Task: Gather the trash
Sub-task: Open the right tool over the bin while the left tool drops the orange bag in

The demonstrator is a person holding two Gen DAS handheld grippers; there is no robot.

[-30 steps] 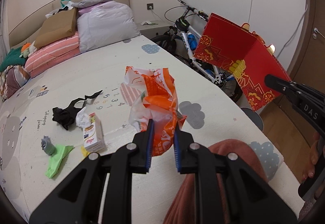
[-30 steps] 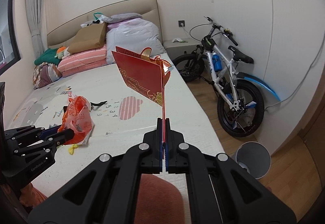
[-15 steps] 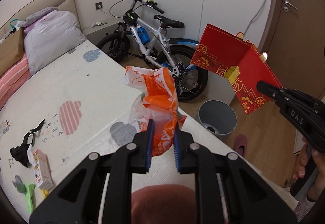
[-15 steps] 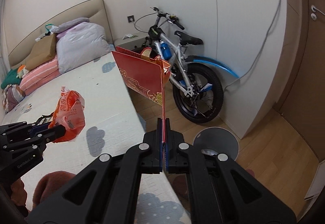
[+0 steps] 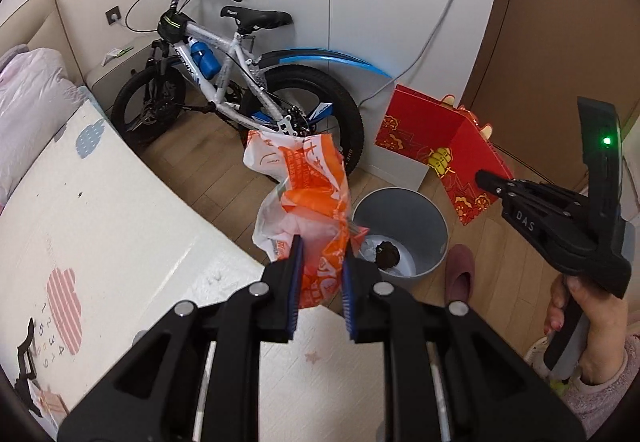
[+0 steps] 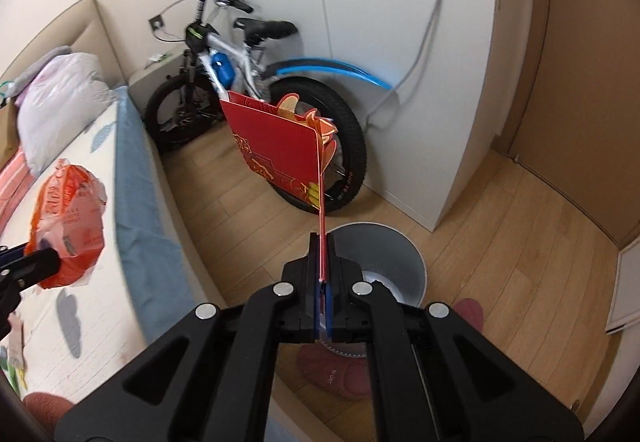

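My left gripper is shut on an orange and white plastic bag and holds it in the air over the bed's edge, just left of a grey trash bin on the floor. The bag also shows in the right wrist view. My right gripper is shut on a red folded paper card and holds it upright above the bin. In the left wrist view the card hangs right of and above the bin.
A white and blue bicycle leans on the wall behind the bin. The bed is at left with small items at its near corner. Dark red slippers lie by the bin. A brown door is at right.
Both grippers swung right, away from the bed, with the bag and the card still held. The bin and floor have come into view below them.
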